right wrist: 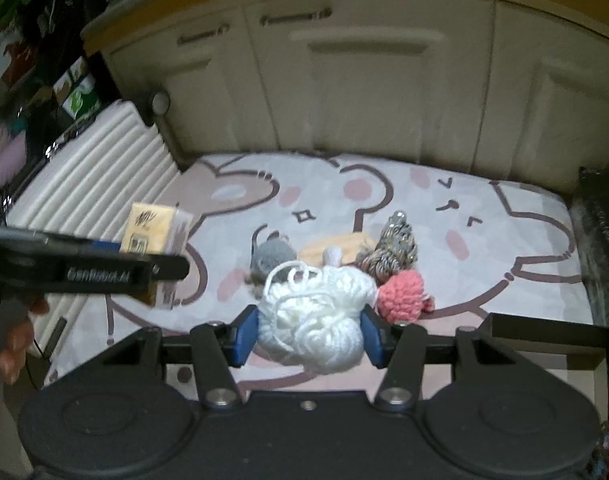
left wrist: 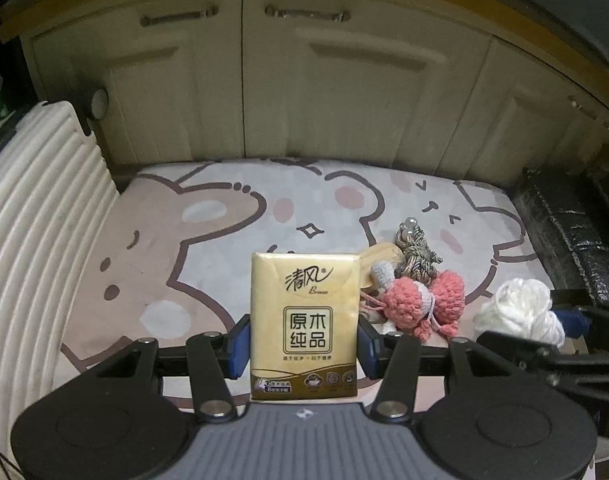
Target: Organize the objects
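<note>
A: Left wrist view first. What is the left gripper [left wrist: 304,342] carrying?

B: One gold tissue pack [left wrist: 304,326], upright, both blue pads pressed on its sides, held above the cartoon mat [left wrist: 176,248].

A: And on the mat?

B: One heap just right of the pack: two pink crochet balls [left wrist: 424,300], one small grey-white crochet piece [left wrist: 382,272], one brown-and-gold yarn bundle [left wrist: 418,254], one pale wooden piece [left wrist: 380,256] beneath. At the right edge, one white yarn ball [left wrist: 520,308] sits in the right gripper [left wrist: 572,320].

A: Behind it?

B: A cream cabinet [left wrist: 344,92] with two handles clearly showing, and a ribbed white case [left wrist: 36,200] at the left.

A: Right wrist view?

B: The right gripper [right wrist: 310,338] is clamped on that white yarn ball [right wrist: 316,320], one only. Beyond it: one grey fuzzy ball [right wrist: 272,258], one pink crochet ball [right wrist: 402,290], the yarn bundle [right wrist: 396,250], the wooden piece [right wrist: 336,244]. At left, the left gripper [right wrist: 160,256] holds the tissue pack [right wrist: 152,228]; fingers of one hand [right wrist: 16,328] show below.
</note>
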Available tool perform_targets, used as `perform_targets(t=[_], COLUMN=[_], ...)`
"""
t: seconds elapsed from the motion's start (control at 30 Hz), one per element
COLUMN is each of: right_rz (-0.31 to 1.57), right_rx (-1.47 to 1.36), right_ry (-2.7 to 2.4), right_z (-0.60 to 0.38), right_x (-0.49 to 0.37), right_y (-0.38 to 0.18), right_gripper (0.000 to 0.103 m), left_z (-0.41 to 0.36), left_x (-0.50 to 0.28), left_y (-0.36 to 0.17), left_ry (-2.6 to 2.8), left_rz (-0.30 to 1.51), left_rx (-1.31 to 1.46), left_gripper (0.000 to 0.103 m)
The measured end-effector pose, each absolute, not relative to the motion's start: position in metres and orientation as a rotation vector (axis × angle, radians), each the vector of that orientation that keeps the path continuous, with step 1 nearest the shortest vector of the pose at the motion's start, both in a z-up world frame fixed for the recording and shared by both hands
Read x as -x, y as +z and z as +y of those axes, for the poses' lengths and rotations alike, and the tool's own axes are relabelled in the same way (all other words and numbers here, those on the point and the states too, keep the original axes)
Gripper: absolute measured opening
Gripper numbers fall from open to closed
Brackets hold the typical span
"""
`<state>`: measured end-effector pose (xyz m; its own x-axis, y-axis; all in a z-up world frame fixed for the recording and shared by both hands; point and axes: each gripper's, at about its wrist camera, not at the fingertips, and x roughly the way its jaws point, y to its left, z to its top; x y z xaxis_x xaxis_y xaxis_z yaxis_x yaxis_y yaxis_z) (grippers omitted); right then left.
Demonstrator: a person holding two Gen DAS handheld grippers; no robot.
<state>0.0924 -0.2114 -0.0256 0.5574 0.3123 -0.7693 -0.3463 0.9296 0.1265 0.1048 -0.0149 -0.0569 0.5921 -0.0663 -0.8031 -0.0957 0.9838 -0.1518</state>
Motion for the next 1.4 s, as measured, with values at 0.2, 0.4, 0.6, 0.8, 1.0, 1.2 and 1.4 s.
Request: perform_targets(t=[0.2,0.4,0.6,0.8,1.0,1.2,1.4], right_rz=[0.873,0.856,0.849,0.844,0.83,0.824,0.822], right_rx=[0.024,-0.015,-0.001,0.022,0.021,0.012,-0.011], right_ry=[0.352,0.304,0.284,0.271,0.261,0.234,0.181], right_z=[-0.217,-0.225,-0.227,-0.229,-0.236,-0.253,-0.285], right_x=[-0.087,-0.087,-0.087,-0.083,-0.08,-0.077,-0.074], right_y=[-0.017,-0.009,-0.007,-0.001,0.006,0.011,0.01], right_gripper=[0.054,0.054,0.055,0.055,0.055,0.055,0.055], left_z=[-0.018,-0.015,-0.01,-0.012,-0.022,-0.044,-0.078], left_x=[-0.092,-0.082,-0.079,-0.079,-0.082,-0.09,-0.101], left_y=[-0.048,-0.042,-0.038,-0.035,-0.034,-0.032,-0.03], left_ry=[0.024,0.048,0.073,0.074,0.063,0.02,-0.045], left_rz=[0.913,0.897,0.888,0.878,0.879,0.876,0.873], left_rx=[0.168,0.177,0.192,0.199,0.211,0.23,0.24], left_gripper=[0.052,0.052,0.052,0.052,0.052,0.052,0.052])
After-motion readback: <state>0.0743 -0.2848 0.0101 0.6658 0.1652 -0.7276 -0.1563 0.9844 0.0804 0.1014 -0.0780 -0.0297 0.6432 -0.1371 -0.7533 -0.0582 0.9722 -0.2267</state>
